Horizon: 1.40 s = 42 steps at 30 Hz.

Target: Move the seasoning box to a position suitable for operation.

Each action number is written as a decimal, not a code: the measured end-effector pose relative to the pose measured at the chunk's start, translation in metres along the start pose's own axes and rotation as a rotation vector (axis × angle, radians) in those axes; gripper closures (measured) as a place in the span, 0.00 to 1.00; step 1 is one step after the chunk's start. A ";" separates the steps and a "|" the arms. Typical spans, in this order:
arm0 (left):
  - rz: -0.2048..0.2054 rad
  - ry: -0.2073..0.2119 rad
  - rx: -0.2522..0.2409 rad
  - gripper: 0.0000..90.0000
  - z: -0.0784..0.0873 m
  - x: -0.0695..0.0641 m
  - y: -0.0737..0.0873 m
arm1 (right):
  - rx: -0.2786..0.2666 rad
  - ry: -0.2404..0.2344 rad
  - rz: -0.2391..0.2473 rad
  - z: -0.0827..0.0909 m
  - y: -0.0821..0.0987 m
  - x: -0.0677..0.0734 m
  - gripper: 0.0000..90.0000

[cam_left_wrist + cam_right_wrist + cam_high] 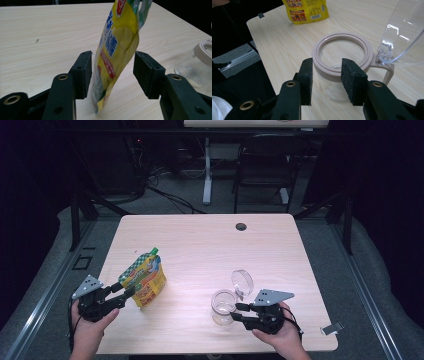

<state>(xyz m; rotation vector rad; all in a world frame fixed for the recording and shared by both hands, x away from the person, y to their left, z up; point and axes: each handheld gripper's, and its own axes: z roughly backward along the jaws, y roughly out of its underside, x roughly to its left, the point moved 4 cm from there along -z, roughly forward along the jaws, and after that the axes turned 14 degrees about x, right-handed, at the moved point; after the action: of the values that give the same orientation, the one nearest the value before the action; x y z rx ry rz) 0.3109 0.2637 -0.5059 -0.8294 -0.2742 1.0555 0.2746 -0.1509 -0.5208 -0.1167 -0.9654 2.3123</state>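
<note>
The left gripper (131,292) is held low over the near left part of the pale wooden table (200,240), gripped from behind by the left hand (89,327), whose forearm enters from the near edge. Its black jaws are pointed level, toward the right and slightly away. They are spread, with a yellow printed plastic pouch with a green screw cap (144,277) standing between them; in the left gripper view a gap is seen between each pad and the pouch (116,47), so nothing is pinched. The pouch is seen upright with a slight lean, its base on the table near the left edge.

The right gripper (235,312) is held at the near right of the table by the right hand (280,332), its jaws pointed level toward the left. In the right gripper view the jaws are set on either side of the near wall of a clear round jar with a pale pink rim ring (342,53), just below the ring. Whether the pads are pressed on the jar cannot be told.

The jar (223,306) is stood upright on the table, well apart from the pouch. Its clear hinged lid (242,281) is swung open and tilted up at the far right side of the rim. Through the open mouth only the clear bottom is seen; no contents can be made out.
</note>
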 end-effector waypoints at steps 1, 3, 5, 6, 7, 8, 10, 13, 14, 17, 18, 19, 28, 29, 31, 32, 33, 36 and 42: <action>0.001 0.001 0.001 0.55 -0.003 0.000 -0.002 | 0.000 0.001 -0.003 0.000 0.000 0.000 0.69; 0.010 0.017 -0.006 0.55 -0.009 -0.001 -0.006 | -0.002 0.001 -0.007 0.000 0.000 -0.002 0.69; 0.011 0.020 -0.003 0.56 -0.011 -0.002 -0.007 | -0.002 0.001 -0.006 -0.001 0.001 -0.002 0.69; 0.008 0.019 0.004 0.56 -0.013 -0.002 -0.008 | -0.002 0.001 -0.006 -0.001 0.001 -0.002 0.69; 0.010 0.019 0.008 0.56 -0.015 -0.002 -0.008 | -0.002 0.001 -0.005 -0.001 0.001 -0.002 0.69; 0.009 0.019 0.011 0.56 -0.016 -0.002 -0.009 | -0.002 0.002 -0.007 -0.001 0.001 -0.002 0.69; 0.011 0.019 0.005 0.59 -0.020 -0.002 -0.010 | -0.006 0.003 -0.010 0.000 0.001 -0.003 0.69; 0.008 0.014 0.013 0.61 -0.025 -0.002 -0.011 | -0.015 0.003 -0.017 0.000 0.001 -0.003 0.69; 0.008 0.014 0.013 0.62 -0.025 -0.002 -0.011 | -0.015 0.003 -0.017 0.000 0.001 -0.003 0.69; 0.003 0.008 0.025 0.62 -0.030 -0.001 -0.010 | -0.019 0.006 -0.021 0.000 0.001 -0.004 0.69; 0.006 0.006 0.030 0.63 -0.032 -0.001 -0.009 | -0.019 0.006 -0.021 0.000 0.001 -0.004 0.69; 0.006 0.004 0.032 0.63 -0.033 0.000 -0.009 | -0.019 0.006 -0.021 0.000 0.001 -0.004 0.69; -0.019 -0.025 0.024 0.77 -0.034 0.001 -0.009 | -0.020 0.005 -0.021 0.001 0.001 -0.005 0.69; -0.026 -0.032 0.022 0.78 -0.034 0.001 -0.010 | -0.020 0.005 -0.023 0.001 0.001 -0.005 0.69; -0.032 -0.041 0.022 0.80 -0.035 0.000 -0.011 | -0.021 0.006 -0.026 0.000 0.001 -0.006 0.69; -0.031 -0.040 0.019 0.82 -0.035 -0.001 -0.012 | -0.022 0.006 -0.027 0.000 0.001 -0.006 0.69; -0.035 -0.042 0.017 0.83 -0.035 -0.002 -0.013 | -0.022 0.006 -0.028 0.001 0.001 -0.006 0.69; -0.046 -0.040 0.002 0.88 -0.036 -0.004 -0.015 | -0.024 0.006 -0.029 0.001 0.001 -0.006 0.69; -0.076 -0.026 0.001 0.95 -0.039 -0.010 -0.020 | -0.026 0.006 -0.033 0.002 0.002 -0.007 0.69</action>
<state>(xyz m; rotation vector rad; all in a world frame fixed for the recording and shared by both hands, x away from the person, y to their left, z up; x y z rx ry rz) 0.3415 0.2323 -0.5166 -0.7994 -0.3248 0.9961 0.2786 -0.1575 -0.5215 -0.1171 -0.9876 2.2685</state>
